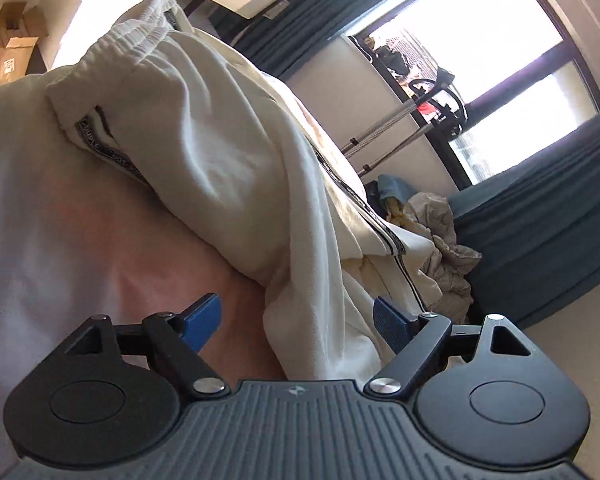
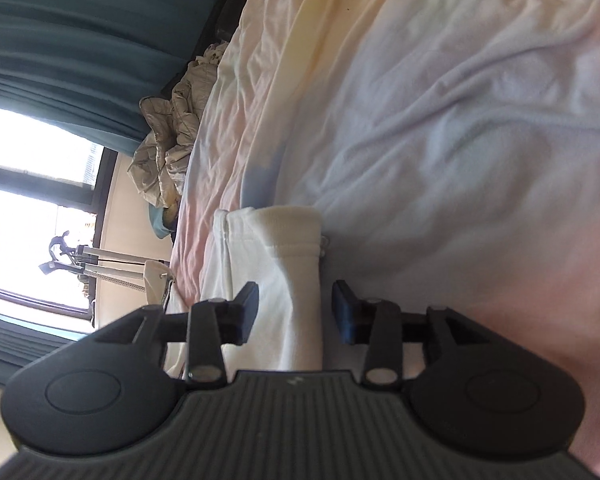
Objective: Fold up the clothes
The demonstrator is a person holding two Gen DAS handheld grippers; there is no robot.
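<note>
White trousers [image 1: 220, 152] with an elastic waistband and a dark patterned side stripe are seen heaped on a bed sheet [image 1: 60, 220] of pale pink and lilac, their legs trailing toward the bed's window-side edge. The left gripper [image 1: 296, 320] is held spread wide, nothing pinched; a fold of the trousers lies between its blue pads without being pressed. In the right wrist view a cuffed trouser leg [image 2: 284, 264] lies near the sheet's edge, between the partly spread fingers of the right gripper [image 2: 294, 310], apparently untouched. Wrinkled open sheet [image 2: 460, 120] stretches beyond. A crumpled quilt [image 2: 168, 136] lies off the bed's edge.
</note>
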